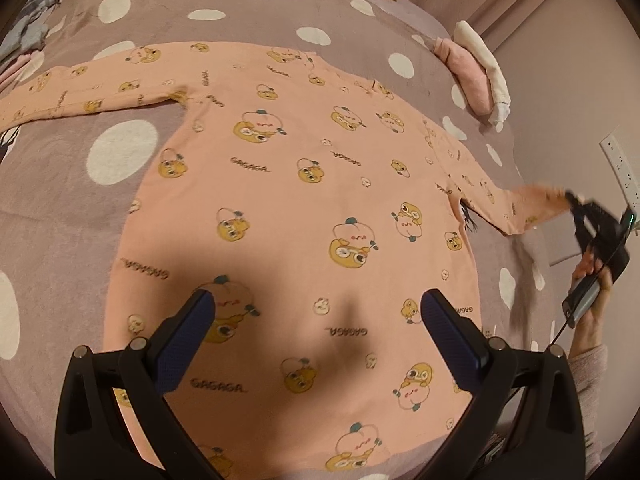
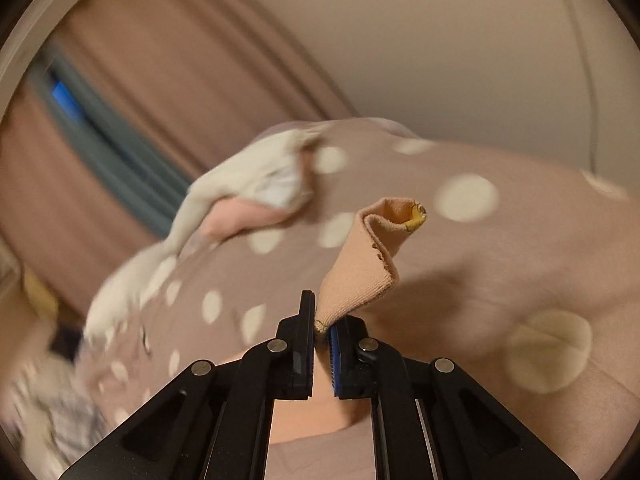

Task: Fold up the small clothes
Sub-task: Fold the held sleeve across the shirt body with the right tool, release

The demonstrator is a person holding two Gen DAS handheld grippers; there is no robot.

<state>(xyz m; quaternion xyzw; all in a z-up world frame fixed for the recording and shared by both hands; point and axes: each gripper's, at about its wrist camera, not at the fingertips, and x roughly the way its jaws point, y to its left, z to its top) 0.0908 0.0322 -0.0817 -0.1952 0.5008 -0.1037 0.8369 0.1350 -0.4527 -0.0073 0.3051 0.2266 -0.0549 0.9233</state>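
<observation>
While the peach long-sleeved top [image 1: 304, 200] lies spread flat across the middle of the dotted bedspread [image 1: 72, 208], its right sleeve is already off the surface: the right gripper [image 2: 322, 330] has its jaws clenched on the ribbed cuff [image 2: 360, 276], which stands up from the pads in a soft curl. In the left wrist view that sleeve stretches out over the bed's right edge to the gripper, held in a hand [image 1: 592, 276]. The left gripper [image 1: 316, 304] hovers above the lower body of the top with its jaws released and wide, nothing between them.

The top looks light, thin and limp knit; it will drape and drag rather than hold a shape, so a fold carried by one corner will sag and pull the body out of square. The cuff is a fair place to hold because the ribbing is thicker and grips well. For the body, the hem corners or the shoulder seam should serve best, pinched through both layers. The right wrist view is blurred, so how deep the cuff sits in the pads is hard to judge. A small folded pile of pink and white clothes [image 1: 480, 76] sits near the bed's far right corner, well apart from the top.
</observation>
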